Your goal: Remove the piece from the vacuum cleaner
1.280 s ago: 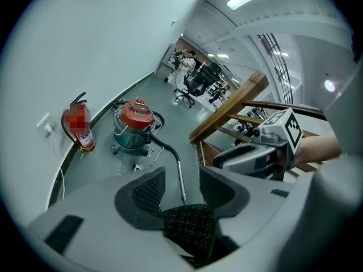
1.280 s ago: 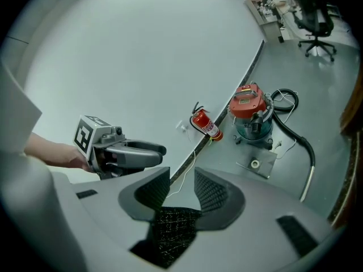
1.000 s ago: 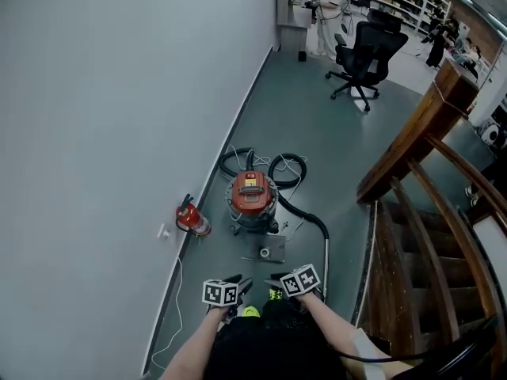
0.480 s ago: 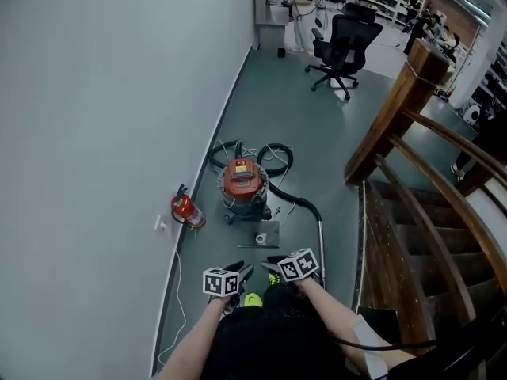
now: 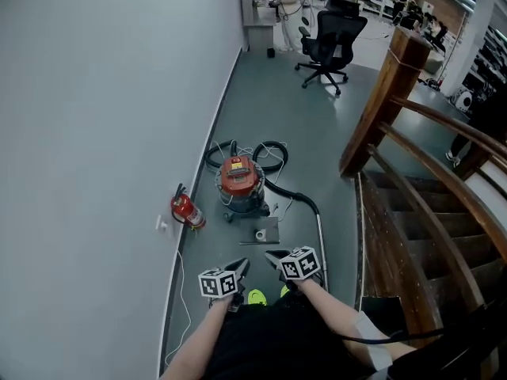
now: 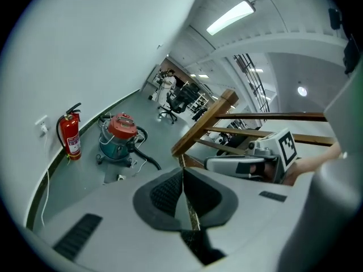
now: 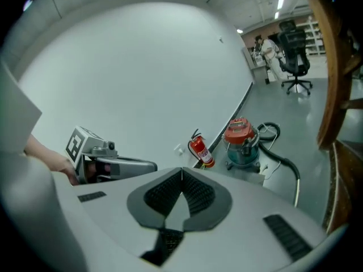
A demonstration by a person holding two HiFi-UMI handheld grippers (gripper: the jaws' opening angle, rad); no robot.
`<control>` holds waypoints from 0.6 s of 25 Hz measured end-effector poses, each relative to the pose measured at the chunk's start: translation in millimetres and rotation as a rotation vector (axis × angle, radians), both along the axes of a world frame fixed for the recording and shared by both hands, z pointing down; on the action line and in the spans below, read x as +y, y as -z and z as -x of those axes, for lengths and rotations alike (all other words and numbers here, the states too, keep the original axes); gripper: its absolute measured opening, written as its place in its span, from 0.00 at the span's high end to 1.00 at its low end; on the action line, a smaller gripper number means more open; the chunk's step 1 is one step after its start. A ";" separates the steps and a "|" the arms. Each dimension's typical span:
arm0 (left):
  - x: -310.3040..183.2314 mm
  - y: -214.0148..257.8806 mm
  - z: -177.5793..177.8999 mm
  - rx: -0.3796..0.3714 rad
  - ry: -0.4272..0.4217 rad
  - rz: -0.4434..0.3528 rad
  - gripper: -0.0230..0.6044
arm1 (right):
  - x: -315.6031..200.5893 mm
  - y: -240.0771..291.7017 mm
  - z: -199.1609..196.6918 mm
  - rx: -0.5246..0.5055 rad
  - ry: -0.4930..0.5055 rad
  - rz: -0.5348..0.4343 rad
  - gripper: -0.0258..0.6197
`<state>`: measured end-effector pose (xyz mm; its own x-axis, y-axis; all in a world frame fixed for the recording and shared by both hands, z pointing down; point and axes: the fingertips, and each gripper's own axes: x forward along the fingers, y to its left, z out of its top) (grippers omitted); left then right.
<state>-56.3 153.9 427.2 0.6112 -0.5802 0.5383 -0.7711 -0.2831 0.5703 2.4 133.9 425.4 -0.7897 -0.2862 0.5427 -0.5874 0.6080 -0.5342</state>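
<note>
Red-lidded vacuum cleaner point(image 5: 240, 184), hose point(image 5: 295, 199) attached

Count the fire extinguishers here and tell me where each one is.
1. The red extinguisher stands on the floor against the wall, left of the vacuum. More may be hidden farther off.

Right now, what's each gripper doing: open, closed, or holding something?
Left gripper: closed, nothing between its jaws.
Right gripper: closed, nothing between its jaws.
</note>
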 end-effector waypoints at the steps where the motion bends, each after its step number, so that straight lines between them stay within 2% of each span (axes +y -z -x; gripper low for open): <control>1: 1.9 0.7 -1.8 0.001 -0.006 0.001 0.93 | 0.2 2.4 -3.3 0.017 -0.005 -0.030 0.94; 4: 11.7 5.8 -11.4 -0.025 -0.029 -0.031 0.93 | 2.5 9.3 -13.8 0.042 -0.007 -0.081 0.94; 7: 20.7 7.9 -23.7 -0.041 -0.044 -0.080 0.93 | 2.7 11.1 -18.8 -0.001 -0.038 -0.072 0.94; 11: 25.5 -4.0 -32.5 -0.099 -0.122 -0.058 0.93 | 15.2 4.4 -19.4 0.014 -0.003 -0.057 0.94; 15: 17.8 -0.4 -24.7 -0.109 -0.102 -0.075 0.93 | 23.7 4.3 -16.6 0.012 0.024 -0.056 0.94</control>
